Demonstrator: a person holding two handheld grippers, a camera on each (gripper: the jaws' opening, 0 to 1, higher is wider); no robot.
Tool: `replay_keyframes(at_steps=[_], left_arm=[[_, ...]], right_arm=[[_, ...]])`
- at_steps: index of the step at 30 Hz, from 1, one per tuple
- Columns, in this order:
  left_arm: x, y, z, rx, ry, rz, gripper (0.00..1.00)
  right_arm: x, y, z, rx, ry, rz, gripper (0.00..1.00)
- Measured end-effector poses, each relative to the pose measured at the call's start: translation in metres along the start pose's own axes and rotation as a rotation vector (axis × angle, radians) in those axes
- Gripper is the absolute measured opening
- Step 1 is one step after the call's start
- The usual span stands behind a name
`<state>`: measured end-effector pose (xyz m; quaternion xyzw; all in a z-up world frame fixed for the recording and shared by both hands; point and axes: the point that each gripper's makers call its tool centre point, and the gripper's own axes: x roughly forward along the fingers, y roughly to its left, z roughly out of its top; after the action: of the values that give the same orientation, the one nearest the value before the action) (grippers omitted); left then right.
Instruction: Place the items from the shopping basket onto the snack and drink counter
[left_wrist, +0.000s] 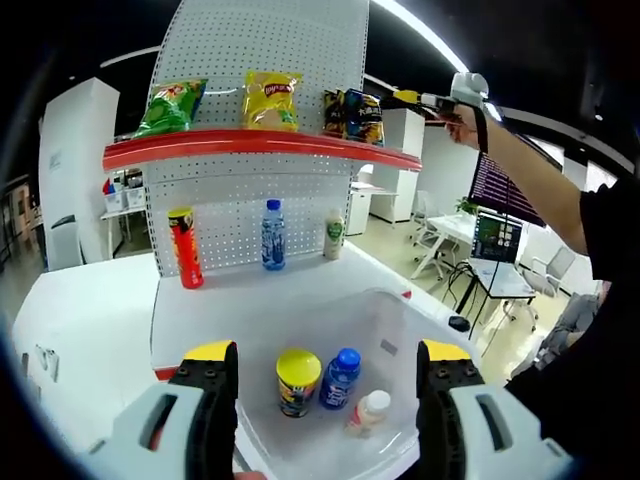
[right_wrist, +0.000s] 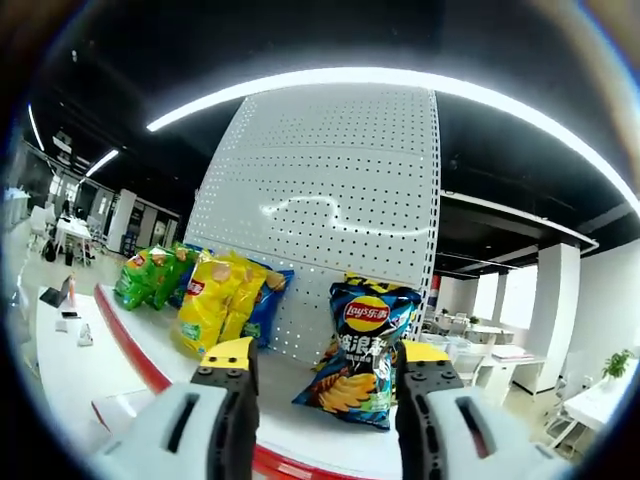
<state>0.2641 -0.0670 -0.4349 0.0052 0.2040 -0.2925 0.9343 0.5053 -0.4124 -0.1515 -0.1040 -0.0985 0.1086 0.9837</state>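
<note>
Both hand-held grippers (left_wrist: 327, 385) (right_wrist: 325, 385) agape, empty.

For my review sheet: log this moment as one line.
left gripper: open above basket | right gripper: open at dark chip bag, top shelf

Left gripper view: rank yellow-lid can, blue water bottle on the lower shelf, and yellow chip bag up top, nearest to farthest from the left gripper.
1. Yellow-lid can: in the basket, just ahead of the left gripper, beside its left jaw.
2. Blue water bottle: upright on the lower shelf against the pegboard.
3. Yellow chip bag: on the top shelf, farthest.
</note>
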Motion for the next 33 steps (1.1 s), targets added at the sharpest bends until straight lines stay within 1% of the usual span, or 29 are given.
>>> replay_keyframes(at_steps=[3, 9, 14, 19, 25, 27, 30, 33], left_arm=[[0.001, -0.001, 0.001, 0.003, 0.001, -0.005, 0.72], [0.003, -0.003, 0.000, 0.005, 0.003, -0.015, 0.72], [0.004, -0.005, 0.000, 0.007, 0.006, -0.022, 0.72], [0.005, -0.004, 0.000, 0.014, 0.007, -0.024, 0.72], [0.007, 0.001, 0.001, 0.010, 0.010, -0.022, 0.72], [0.007, 0.002, 0.001, 0.011, 0.013, -0.021, 0.72], [0.009, 0.003, 0.002, 0.012, 0.013, -0.023, 0.72], [0.011, 0.004, 0.001, 0.011, 0.015, -0.023, 0.72]], right_arm=[[-0.010, 0.005, 0.003, -0.009, -0.002, 0.010, 0.52], [-0.030, 0.009, 0.009, -0.011, -0.024, 0.016, 0.51], [-0.048, 0.018, 0.013, -0.019, -0.032, 0.033, 0.51], [-0.061, 0.021, 0.017, -0.026, -0.040, 0.037, 0.51], [-0.076, 0.029, 0.015, -0.031, -0.044, 0.052, 0.50], [-0.085, 0.035, 0.017, -0.022, -0.049, 0.065, 0.50], [-0.096, 0.042, 0.020, -0.032, -0.057, 0.078, 0.50], [-0.104, 0.049, 0.019, -0.033, -0.060, 0.088, 0.50]])
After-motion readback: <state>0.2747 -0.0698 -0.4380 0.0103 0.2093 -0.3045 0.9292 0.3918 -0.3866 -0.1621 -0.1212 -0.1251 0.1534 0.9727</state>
